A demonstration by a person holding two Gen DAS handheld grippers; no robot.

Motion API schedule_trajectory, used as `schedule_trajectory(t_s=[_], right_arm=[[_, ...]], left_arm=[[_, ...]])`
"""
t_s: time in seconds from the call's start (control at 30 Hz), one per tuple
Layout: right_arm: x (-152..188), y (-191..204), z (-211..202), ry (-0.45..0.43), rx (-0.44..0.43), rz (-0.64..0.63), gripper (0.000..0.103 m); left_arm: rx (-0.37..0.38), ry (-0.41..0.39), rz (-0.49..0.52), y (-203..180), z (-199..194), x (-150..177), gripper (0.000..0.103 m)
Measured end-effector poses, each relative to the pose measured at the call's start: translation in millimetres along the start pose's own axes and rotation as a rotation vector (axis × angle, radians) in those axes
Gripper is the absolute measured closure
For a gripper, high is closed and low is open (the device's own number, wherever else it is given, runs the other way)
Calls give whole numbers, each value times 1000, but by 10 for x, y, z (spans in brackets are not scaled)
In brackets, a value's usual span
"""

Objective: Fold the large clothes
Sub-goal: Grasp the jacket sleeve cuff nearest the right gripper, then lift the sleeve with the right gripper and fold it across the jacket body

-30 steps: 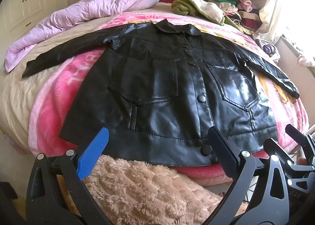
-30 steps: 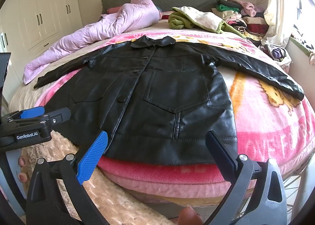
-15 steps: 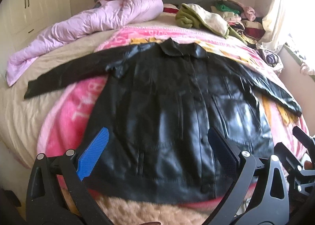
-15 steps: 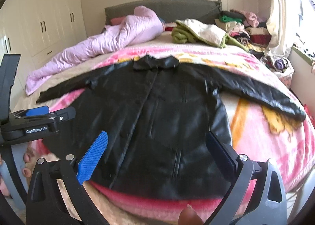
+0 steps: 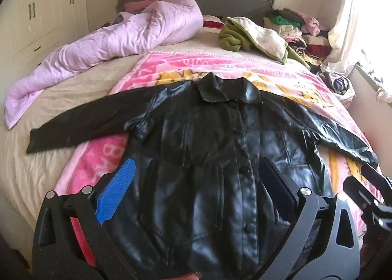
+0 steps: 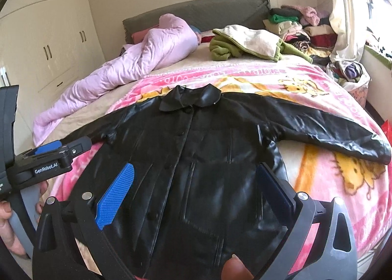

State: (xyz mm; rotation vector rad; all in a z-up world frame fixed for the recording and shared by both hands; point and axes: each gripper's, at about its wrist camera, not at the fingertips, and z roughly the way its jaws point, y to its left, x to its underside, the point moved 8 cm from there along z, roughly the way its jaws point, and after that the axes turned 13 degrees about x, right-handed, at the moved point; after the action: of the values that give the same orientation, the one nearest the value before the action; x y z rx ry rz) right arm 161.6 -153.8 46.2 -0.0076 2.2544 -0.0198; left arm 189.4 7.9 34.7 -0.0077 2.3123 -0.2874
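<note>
Honestly, with my left hand-held gripper (image 5: 196, 194) and right hand-held gripper (image 6: 196, 194) both spread empty above the black leather jacket (image 6: 208, 157) flat on the bed (image 5: 36, 157), I fear slick leather slipping out.

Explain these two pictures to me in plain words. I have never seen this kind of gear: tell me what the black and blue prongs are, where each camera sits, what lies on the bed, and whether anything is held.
No robot here: a person holds one handheld clamp in each hand. Each picture comes from a camera on a clamp, looking along its two fingers. The left gripper and right gripper are both open, holding nothing. The right camera also catches the left clamp at its left edge. A black leather jacket lies flat, buttoned, sleeves spread, on a pink cartoon blanket. Behind lie a lilac duvet and a green and cream garment.
</note>
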Motion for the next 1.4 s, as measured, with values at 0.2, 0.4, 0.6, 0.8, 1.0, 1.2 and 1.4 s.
schedule_trajectory(t_s=[0.2, 0.4, 0.6, 0.8, 1.0, 1.2, 1.4], right_arm=[[-247, -178, 182, 5, 11, 79, 4], [-459, -447, 391, 9, 37, 165, 4], [-553, -705, 588, 23, 64, 224, 4], [-569, -1119, 841, 44, 126, 332, 4], [-490, -1695, 1139, 80, 227, 466, 4], [-232, -2323, 1375, 134, 314, 633, 4], [9, -2898, 1482, 162, 421, 760, 4]], left_arm=[[-13, 8, 26, -90, 238, -206, 9], [-34, 30, 53, -171, 498, -349, 9], [-43, 44, 66, -248, 764, -478, 9], [-85, 42, 71, -274, 1049, -635, 9], [-63, 62, 48, -318, 1387, -757, 9], [-57, 119, 12, -337, 1810, -765, 9], [3, 154, -48, -398, 2123, -705, 9]])
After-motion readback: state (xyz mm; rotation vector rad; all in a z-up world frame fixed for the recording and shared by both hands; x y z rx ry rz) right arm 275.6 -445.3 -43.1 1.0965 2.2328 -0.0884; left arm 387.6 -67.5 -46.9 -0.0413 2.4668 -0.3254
